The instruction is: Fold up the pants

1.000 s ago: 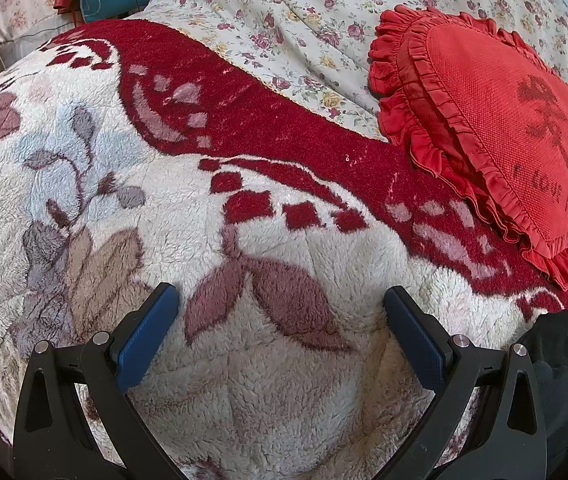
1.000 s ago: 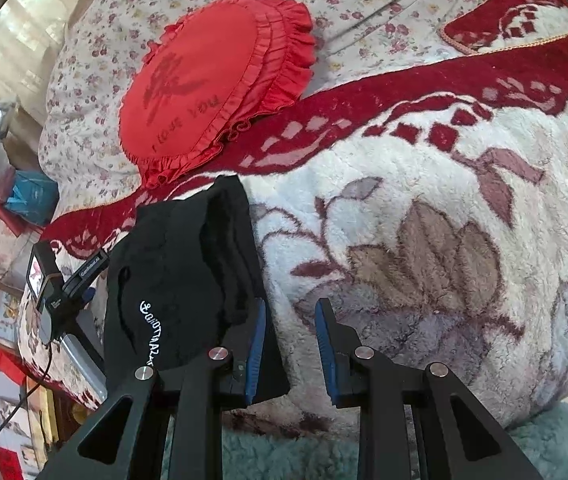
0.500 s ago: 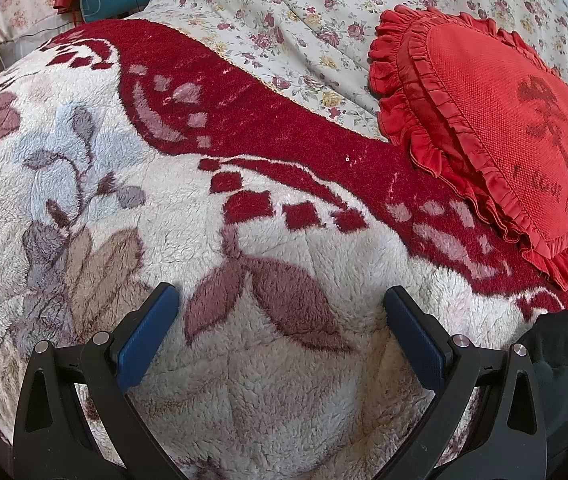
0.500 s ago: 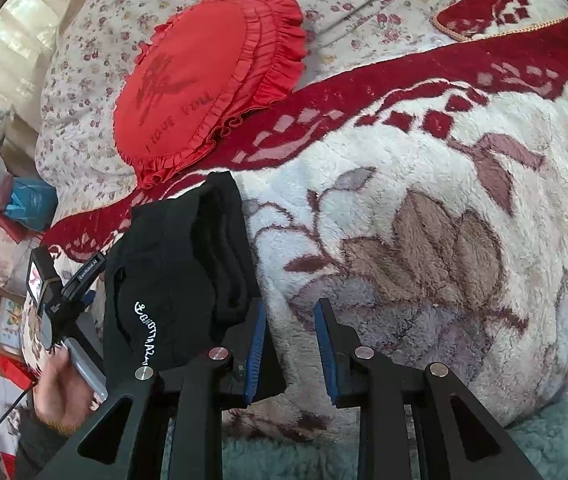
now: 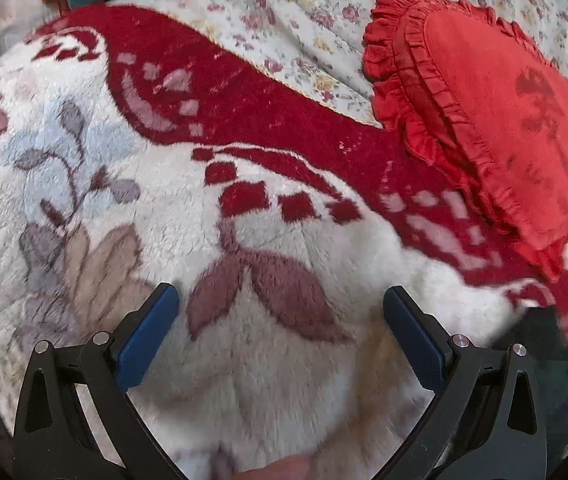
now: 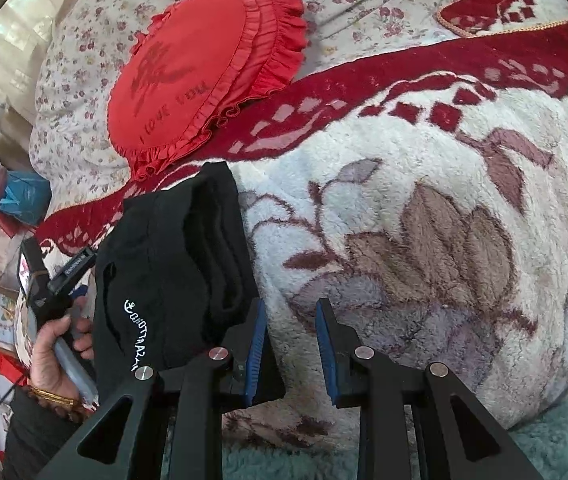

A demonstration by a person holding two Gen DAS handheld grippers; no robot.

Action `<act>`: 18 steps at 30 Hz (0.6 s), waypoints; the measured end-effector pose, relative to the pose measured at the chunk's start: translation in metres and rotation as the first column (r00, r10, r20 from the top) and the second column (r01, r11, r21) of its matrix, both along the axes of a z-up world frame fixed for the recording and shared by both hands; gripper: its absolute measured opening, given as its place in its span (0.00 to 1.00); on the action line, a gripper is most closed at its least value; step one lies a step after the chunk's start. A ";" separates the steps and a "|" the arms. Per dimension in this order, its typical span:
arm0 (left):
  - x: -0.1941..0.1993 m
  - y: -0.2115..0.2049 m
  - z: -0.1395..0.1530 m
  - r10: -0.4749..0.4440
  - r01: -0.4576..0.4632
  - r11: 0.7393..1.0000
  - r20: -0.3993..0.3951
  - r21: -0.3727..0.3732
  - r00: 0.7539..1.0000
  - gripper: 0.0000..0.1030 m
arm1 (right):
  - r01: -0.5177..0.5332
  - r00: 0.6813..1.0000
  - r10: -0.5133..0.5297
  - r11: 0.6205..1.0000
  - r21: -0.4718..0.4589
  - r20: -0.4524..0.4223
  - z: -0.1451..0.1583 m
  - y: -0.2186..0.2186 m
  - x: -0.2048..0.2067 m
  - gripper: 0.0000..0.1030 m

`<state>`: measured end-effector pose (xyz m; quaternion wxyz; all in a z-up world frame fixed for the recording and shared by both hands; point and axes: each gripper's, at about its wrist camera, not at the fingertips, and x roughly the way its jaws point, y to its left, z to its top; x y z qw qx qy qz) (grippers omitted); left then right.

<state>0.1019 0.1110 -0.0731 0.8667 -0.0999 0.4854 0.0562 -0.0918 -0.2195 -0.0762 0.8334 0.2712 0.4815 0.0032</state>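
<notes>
Where the black pants (image 6: 171, 264) lie bunched in a thick folded bundle on the blanket (image 6: 424, 216), a line of small white lettering runs along one panel, too curled and tiny to read with certainty. More legible is the red heart cushion (image 6: 199, 64) beyond them, which carries "I LOVE YOU" in darker stitching under a larger dark motif; its edge is a double ruffle of shiny red fabric. From the left wrist view the pants (image 5: 540, 340) show only as a dark, blurred corner at the lower right, just below the cushion (image 5: 496, 112). They are matte and soft-looking, with several layers stacked along the fold beside the right gripper (image 6: 290, 338). Its blue-padded jaws stand a narrow gap apart with nothing pinched; the left-hand one sits at the pants' near edge, though contact cannot be judged. Wide spread, the left gripper (image 5: 279, 334) hangs over plush cream pile patterned with mauve leaves and a deep red checkered border. A floral sheet (image 5: 296, 20) covers the bed behind. At the right view's lower left, a hand (image 6: 53, 354) with a gold bracelet grips a handle.
</notes>
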 end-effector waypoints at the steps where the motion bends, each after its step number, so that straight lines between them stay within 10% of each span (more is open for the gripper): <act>1: -0.005 0.001 0.011 0.007 -0.007 1.000 0.009 -0.006 1.000 0.99 | 0.004 1.000 -0.004 1.000 0.001 0.001 0.000 -0.001 0.000 0.23; 8: -0.118 -0.054 0.110 -0.100 0.103 0.995 0.187 -0.007 0.977 0.99 | -0.013 0.999 0.013 1.000 -0.008 0.041 0.007 0.003 -0.004 0.23; 12: -0.157 -0.090 0.097 -0.119 0.121 0.993 0.153 -0.005 0.981 0.99 | -0.024 0.997 0.028 0.998 -0.057 0.071 0.013 0.009 -0.008 0.23; 18: -0.182 -0.137 0.083 -0.188 0.133 0.956 0.197 0.263 0.962 0.99 | -0.034 0.996 0.043 0.992 -0.125 0.075 0.013 0.013 -0.010 0.23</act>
